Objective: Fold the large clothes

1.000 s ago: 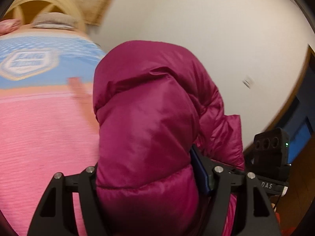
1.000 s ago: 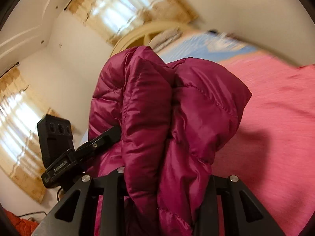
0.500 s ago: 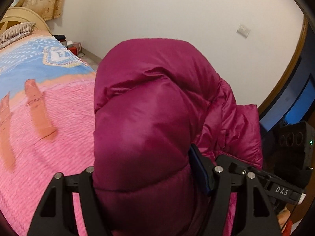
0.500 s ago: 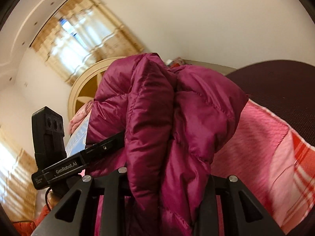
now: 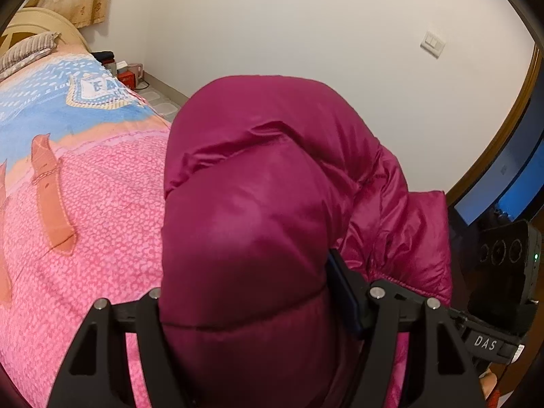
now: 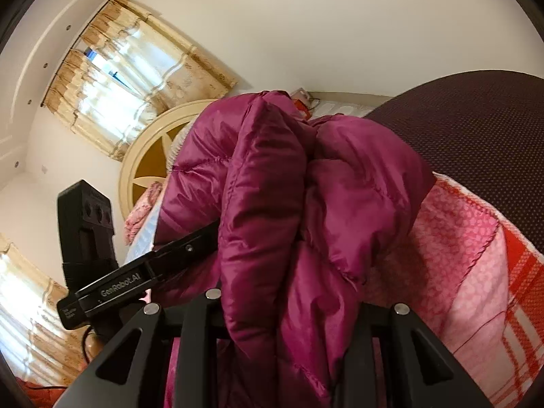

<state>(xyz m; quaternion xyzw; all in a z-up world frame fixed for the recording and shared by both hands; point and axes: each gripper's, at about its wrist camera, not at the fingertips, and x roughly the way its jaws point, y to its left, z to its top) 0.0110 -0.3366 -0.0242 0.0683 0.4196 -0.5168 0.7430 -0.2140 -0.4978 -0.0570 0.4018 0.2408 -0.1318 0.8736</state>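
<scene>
The person is standing at the bed and is holding a magenta puffer jacket (image 5: 258, 224) up in the air with both tools. The left gripper (image 5: 258, 309) is clenching a thick padded fold of the jacket between its two black fingers (image 5: 343, 289); the fabric is bulging out above them and is hiding the tips. The right gripper (image 6: 289, 306) is also grasping the jacket (image 6: 289, 183), where two quilted folds are pressed together and are hanging down between its arms. In each wrist view the other tool is showing at the side, close to the cloth: in the right view the left one is coming in from the left with its camera block.

The jacket is not lying on anything; it is hanging above the bed cover (image 5: 85, 238), which is pink with small dots, with a blue part further away toward the headboard (image 6: 142, 163). A striped pillow (image 5: 27, 51) is resting at the head of the bed. In the right view a dark dotted surface (image 6: 476, 129) is showing above the pink cover.

As for containers, I am seeing only a pink mug (image 5: 135, 68) and a small red box (image 5: 126, 78) standing near the wall beside the bed; what is inside them I cannot tell. Curtains (image 6: 129, 74) are hanging at the window.
</scene>
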